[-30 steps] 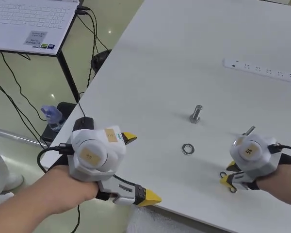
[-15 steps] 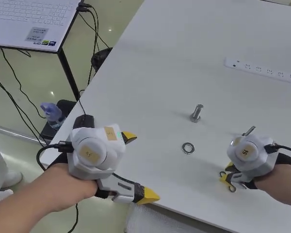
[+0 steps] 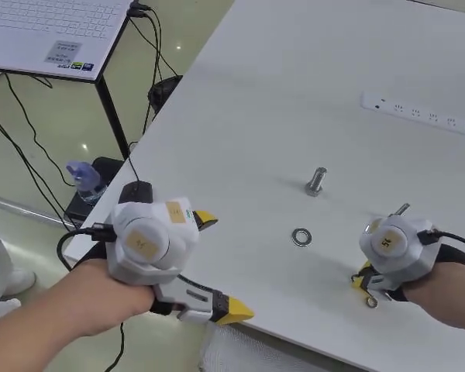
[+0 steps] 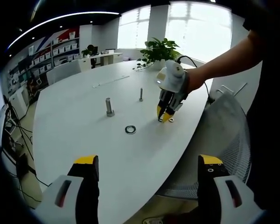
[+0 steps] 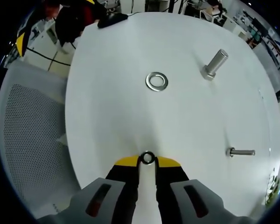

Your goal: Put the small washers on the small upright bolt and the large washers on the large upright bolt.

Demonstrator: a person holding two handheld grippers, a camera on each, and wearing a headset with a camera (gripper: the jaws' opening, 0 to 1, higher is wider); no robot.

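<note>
Head view: the left gripper [image 3: 220, 266] is hanging at the counter's [image 3: 294, 93] near edge, fingers spread wide, and the right gripper [image 3: 364, 280] is tipping down onto it. Left gripper view: a large washer [image 4: 129, 129] is lying ahead on open counter. Right gripper view: narrow fingers [image 5: 170, 162] are pinching a small washer [image 5: 147, 158], with the large bolt [image 5: 213, 64] and small bolt [image 5: 241, 152] standing well beyond.

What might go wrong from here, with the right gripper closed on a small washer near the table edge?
The right gripper pinches the small silver washer only at its yellow tips, so it may slip on lifting. That spot is by the white table edge; a dropped washer might roll off. The thin upright silver bolt looks easy to knock when threading.
</note>
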